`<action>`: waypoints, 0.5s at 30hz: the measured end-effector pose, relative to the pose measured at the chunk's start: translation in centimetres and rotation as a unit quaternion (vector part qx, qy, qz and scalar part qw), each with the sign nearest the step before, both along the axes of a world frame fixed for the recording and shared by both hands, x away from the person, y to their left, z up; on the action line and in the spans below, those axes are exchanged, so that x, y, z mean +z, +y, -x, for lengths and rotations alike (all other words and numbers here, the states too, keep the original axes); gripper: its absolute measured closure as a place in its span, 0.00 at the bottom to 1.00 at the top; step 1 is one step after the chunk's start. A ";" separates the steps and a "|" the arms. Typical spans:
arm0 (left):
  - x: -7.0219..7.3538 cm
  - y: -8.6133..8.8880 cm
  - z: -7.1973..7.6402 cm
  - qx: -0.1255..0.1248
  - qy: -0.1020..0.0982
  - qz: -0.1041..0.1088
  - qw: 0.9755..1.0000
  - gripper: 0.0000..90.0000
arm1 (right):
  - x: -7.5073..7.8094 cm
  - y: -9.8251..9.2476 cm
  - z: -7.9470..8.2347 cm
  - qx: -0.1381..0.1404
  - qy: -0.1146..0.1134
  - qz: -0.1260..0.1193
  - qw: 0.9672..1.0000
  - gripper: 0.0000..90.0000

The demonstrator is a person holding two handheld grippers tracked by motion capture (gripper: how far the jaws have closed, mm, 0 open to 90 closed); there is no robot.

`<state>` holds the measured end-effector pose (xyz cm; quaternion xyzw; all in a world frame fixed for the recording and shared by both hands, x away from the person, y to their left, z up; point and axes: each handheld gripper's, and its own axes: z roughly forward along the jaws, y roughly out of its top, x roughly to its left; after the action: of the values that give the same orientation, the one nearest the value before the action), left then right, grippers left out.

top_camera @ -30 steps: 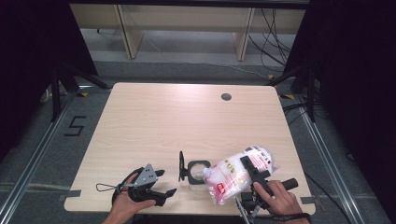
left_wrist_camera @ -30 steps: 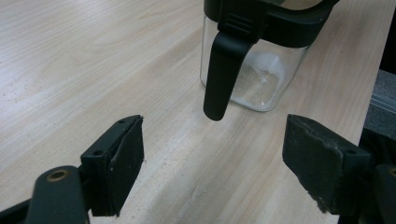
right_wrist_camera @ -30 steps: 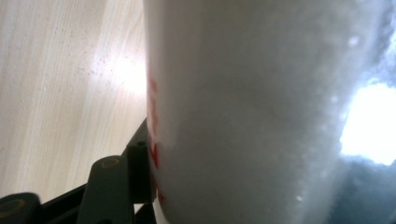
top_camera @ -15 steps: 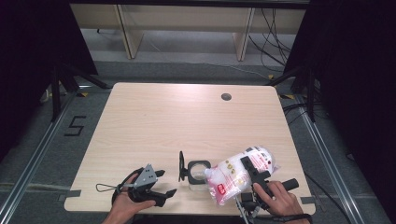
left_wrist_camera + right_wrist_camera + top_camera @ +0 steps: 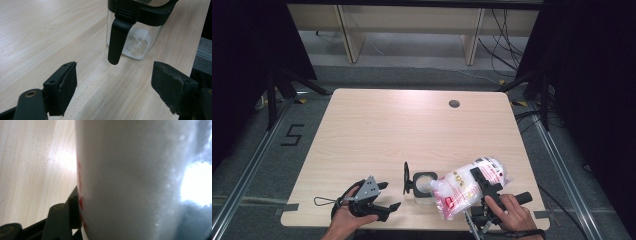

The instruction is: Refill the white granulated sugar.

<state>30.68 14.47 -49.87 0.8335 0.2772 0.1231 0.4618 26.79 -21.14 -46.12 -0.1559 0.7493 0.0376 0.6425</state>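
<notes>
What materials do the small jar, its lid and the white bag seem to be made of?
Jar: clear glass or hard plastic; its white contents show through. Lid: matte black plastic, moulded hinge. Bag: thin glossy plastic film, crinkled, translucent, with red print, clamped in the right gripper.

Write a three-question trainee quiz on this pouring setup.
1. True or false: the left gripper is clamped on the jar's black handle.
2. What does the right gripper hold?
3. The glass jar contains: A) nothing, B) a little white powder, C) powder to the brim.

Key:
1. False; its jaws stand open, short of the handle.
2. A clear bag of white powder with red print, tilted toward the jar.
3. B.
</notes>
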 end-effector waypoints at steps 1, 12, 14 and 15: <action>0.0 0.0 0.1 0.005 0.007 0.005 1.000 0.23 | 0.0 0.0 0.0 0.000 0.001 0.003 1.000 0.47; -0.1 -0.1 0.1 0.006 0.009 0.013 1.000 0.23 | 0.4 0.1 0.0 0.008 -0.003 0.018 1.000 0.48; -0.1 -0.1 0.1 0.007 0.009 0.010 1.000 0.23 | 0.4 0.0 0.0 0.005 -0.004 0.017 1.000 0.48; 0.0 -0.1 0.1 0.007 0.005 0.008 1.000 0.23 | 0.4 0.1 0.0 0.007 -0.004 0.019 1.000 0.48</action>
<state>30.57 14.39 -49.91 0.8286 0.2861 0.1203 0.4659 26.79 -21.08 -45.68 -0.1731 0.7462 0.0270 0.6423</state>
